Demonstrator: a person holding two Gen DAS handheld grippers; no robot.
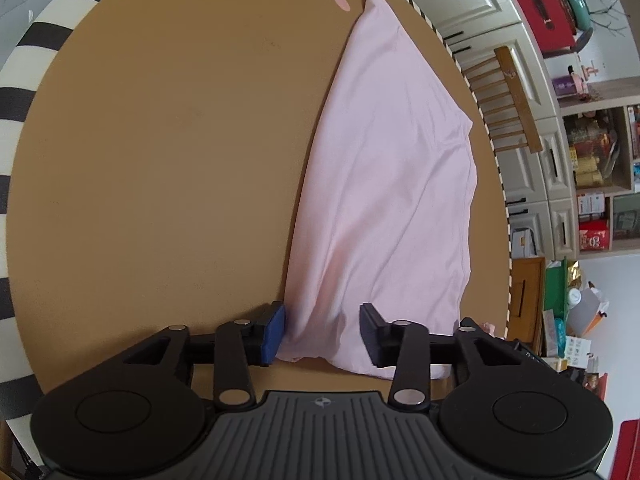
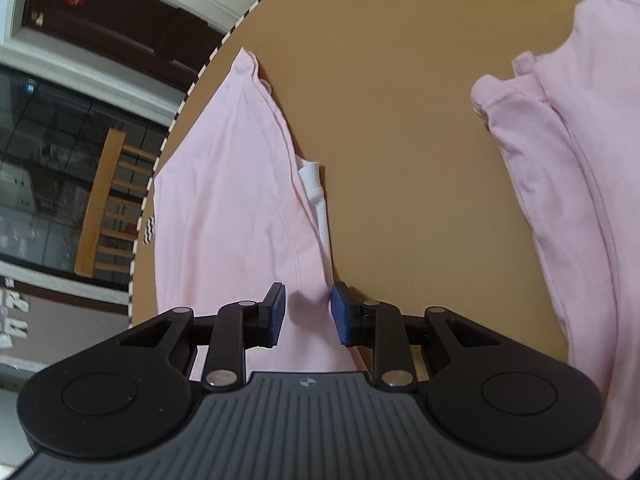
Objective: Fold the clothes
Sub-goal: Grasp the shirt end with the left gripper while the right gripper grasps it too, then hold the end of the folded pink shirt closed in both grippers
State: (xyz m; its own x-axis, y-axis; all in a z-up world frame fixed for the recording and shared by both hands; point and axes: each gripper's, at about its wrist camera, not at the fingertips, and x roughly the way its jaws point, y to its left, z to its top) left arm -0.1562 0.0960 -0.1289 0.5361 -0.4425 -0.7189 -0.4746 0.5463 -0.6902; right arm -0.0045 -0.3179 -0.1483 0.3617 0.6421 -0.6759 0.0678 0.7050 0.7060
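Fabric, one pale pink garment (image 1: 384, 184), is lying on the right half of the round brown table (image 1: 160, 160). The left gripper (image 1: 323, 330) is straddling its near hem, jaws apart. The right gripper (image 2: 308, 312) is bracketing a pink fold beside a white tag (image 2: 316, 192) with unreadable writing, jaws spread. One wooden chair (image 1: 508, 100) is standing at right.

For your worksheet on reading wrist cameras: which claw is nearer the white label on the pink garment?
Right. The right claw straddles the pink garment just below the white label. The left claw straddles another edge; no label shows in its view.
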